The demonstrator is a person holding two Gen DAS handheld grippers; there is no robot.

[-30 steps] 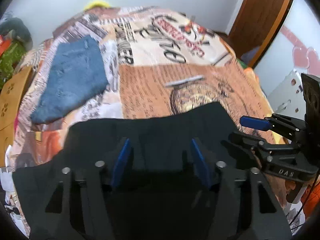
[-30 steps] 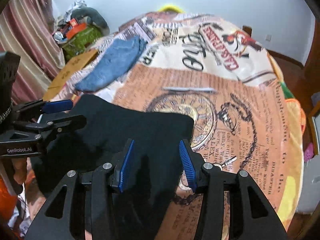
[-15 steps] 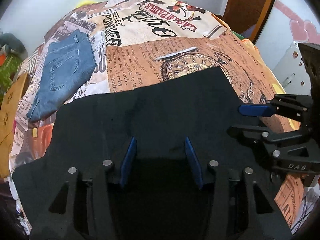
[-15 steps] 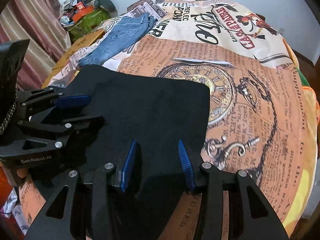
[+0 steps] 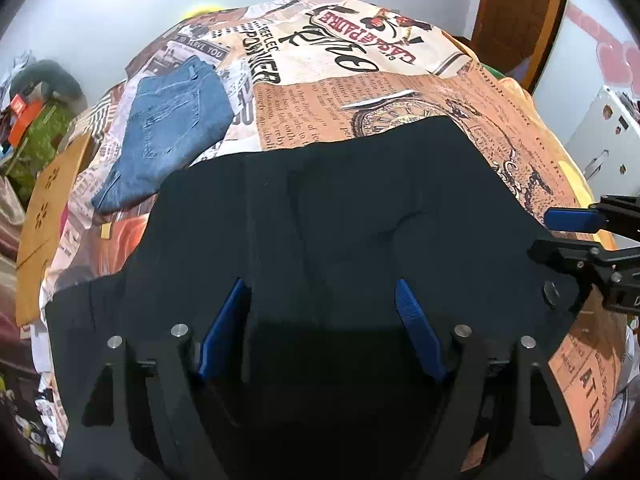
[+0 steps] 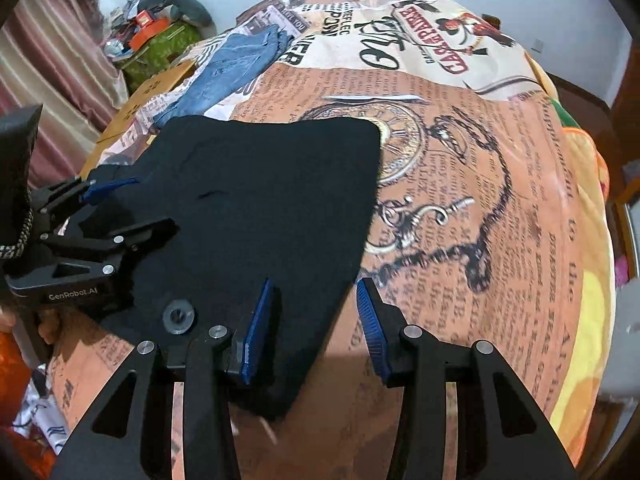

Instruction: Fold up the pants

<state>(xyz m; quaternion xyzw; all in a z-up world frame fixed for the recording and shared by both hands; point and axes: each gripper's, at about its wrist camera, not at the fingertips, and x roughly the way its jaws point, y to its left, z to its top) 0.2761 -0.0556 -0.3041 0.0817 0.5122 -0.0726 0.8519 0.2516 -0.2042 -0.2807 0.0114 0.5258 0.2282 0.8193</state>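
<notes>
1. Left gripper (image 5: 322, 312): black frame, blue pads, jaws spread wide. It hangs low over the near part of the black pants, both fingers above the cloth, nothing pinched between them. In the right wrist view it shows at the left edge (image 6: 116, 210), again with jaws apart, lying over the cloth's left side.
2. Right gripper (image 6: 316, 312): same build, jaws spread. Its left finger is over the pants' near right edge, its right finger over bare bedspread; the cloth edge runs between them, not gripped. In the left wrist view it enters from the right (image 5: 560, 232), at the pants' right edge.
3. Bed with printed bedspread (image 5: 420, 92): largest item; newspaper-style print in orange, cream and black, with a pocket-watch motif (image 6: 404, 140) and red lettering further back.
4. Black pants (image 5: 360, 208): laid flat across the near half of the bed, a broad dark panel with soft creases near the middle. The far right corner lies on the watch motif (image 6: 360, 132). The near left part trails off toward the bed edge.
5. Blue jeans (image 5: 172, 128): folded, on the bedspread beyond the pants to the left, their lower end just beside the black cloth.
6. Cardboard sheet (image 5: 48, 208): tan, along the bed's left side.
7. Button or rivet (image 6: 178, 315): small dark round fitting on the pants' near edge, beside the right gripper's left finger.
</notes>
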